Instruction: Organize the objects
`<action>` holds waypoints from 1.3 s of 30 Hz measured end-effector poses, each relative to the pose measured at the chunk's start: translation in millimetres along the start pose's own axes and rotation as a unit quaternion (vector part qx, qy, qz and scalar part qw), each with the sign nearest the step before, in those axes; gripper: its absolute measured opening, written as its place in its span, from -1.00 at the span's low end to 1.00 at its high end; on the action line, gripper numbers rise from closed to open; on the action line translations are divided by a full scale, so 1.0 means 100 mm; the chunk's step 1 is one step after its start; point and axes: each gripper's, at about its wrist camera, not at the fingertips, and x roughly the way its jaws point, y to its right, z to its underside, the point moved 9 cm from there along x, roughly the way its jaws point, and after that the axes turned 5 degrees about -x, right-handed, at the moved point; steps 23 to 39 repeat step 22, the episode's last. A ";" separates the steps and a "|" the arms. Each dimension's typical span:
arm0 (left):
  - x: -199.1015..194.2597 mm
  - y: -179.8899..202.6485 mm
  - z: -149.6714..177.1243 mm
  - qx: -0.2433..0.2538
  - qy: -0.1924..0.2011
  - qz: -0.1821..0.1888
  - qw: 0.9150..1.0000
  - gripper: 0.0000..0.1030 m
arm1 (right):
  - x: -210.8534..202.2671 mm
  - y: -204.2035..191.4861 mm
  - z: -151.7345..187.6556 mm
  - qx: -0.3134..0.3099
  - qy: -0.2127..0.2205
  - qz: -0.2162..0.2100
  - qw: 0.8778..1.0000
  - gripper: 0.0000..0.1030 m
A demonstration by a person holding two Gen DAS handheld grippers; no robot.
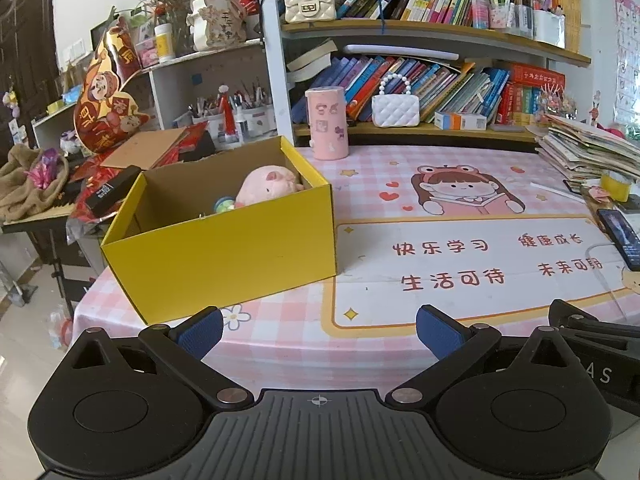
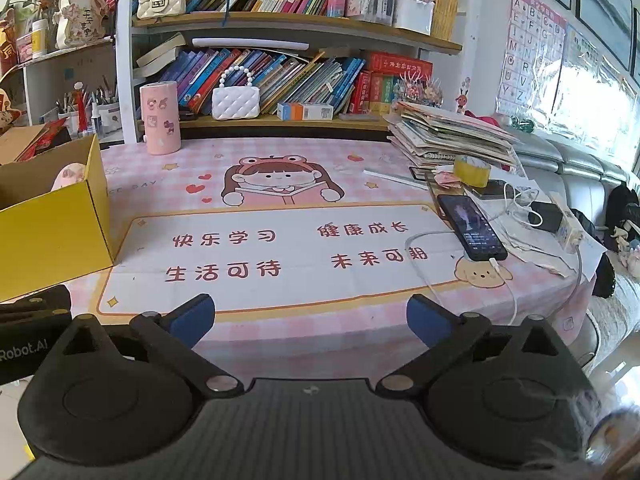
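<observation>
A yellow cardboard box (image 1: 224, 248) stands open on the left of the pink table mat (image 1: 440, 208). A pink plush pig (image 1: 267, 185) and a small teal toy (image 1: 224, 204) lie inside it. The box's right end also shows in the right wrist view (image 2: 56, 228), with the pig (image 2: 70, 174) peeking over the wall. My left gripper (image 1: 319, 330) is open and empty, held off the table's near edge, in front of the box. My right gripper (image 2: 310, 318) is open and empty, off the near edge toward the mat's middle.
A pink cylinder holder (image 1: 326, 122) stands at the back of the table. A phone on a white cable (image 2: 472, 226), a yellow tape roll (image 2: 472, 170) and a stack of papers (image 2: 448, 134) sit at the right. Bookshelves (image 2: 280, 20) rise behind. Clutter lies left of the box.
</observation>
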 end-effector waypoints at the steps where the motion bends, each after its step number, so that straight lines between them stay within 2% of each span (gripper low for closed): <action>1: 0.00 -0.01 0.00 0.000 0.000 0.000 1.000 1.00 | 0.00 -0.01 0.00 -0.001 0.000 0.000 1.000 1.00; 39: 0.10 -0.13 0.01 -0.009 -0.014 -0.007 1.000 1.00 | 0.05 -0.17 -0.03 -0.010 -0.005 0.000 1.000 1.00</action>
